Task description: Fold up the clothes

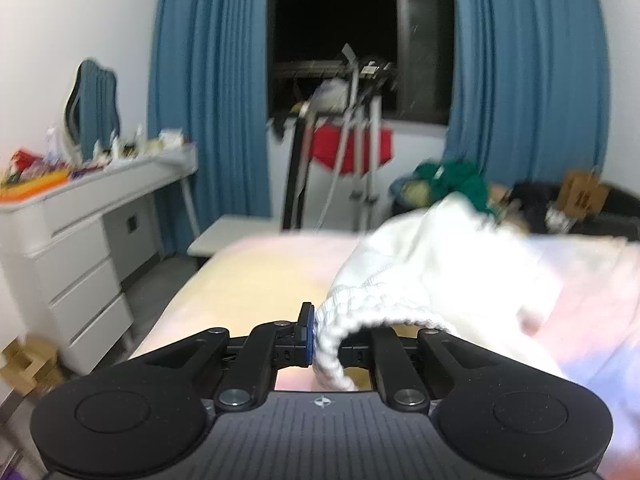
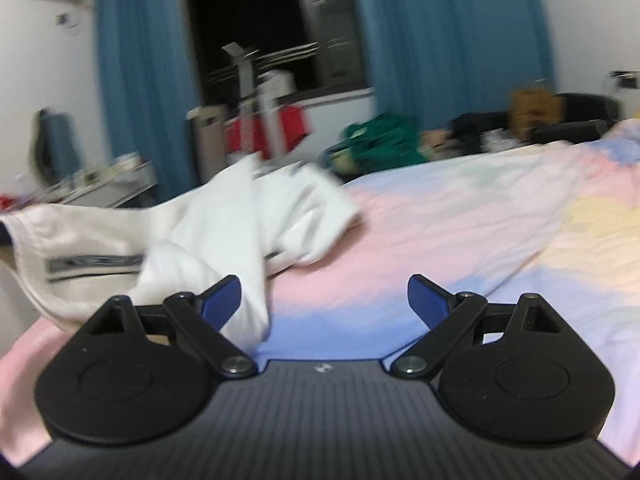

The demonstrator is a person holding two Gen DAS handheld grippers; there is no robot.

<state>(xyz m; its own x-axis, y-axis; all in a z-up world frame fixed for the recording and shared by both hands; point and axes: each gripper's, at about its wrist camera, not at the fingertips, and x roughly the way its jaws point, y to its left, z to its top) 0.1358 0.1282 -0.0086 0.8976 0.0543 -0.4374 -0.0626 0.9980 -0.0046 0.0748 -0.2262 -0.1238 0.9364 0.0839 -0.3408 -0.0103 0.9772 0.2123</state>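
The left gripper (image 1: 320,334) has its fingers pinching the ribbed elastic hem of the white knit garment (image 1: 432,264), lifting that edge off the pastel pink-and-yellow bed sheet (image 1: 248,276), so a grasp is made but no fold shows. Over on the right, the right gripper (image 2: 324,300) hangs with blue-padded fingers spread wide and nothing between them, the garment lying crumpled just beside its left finger (one strip draped close by). By my reckoning the folding has barely started: spreading flat and every fold remain.
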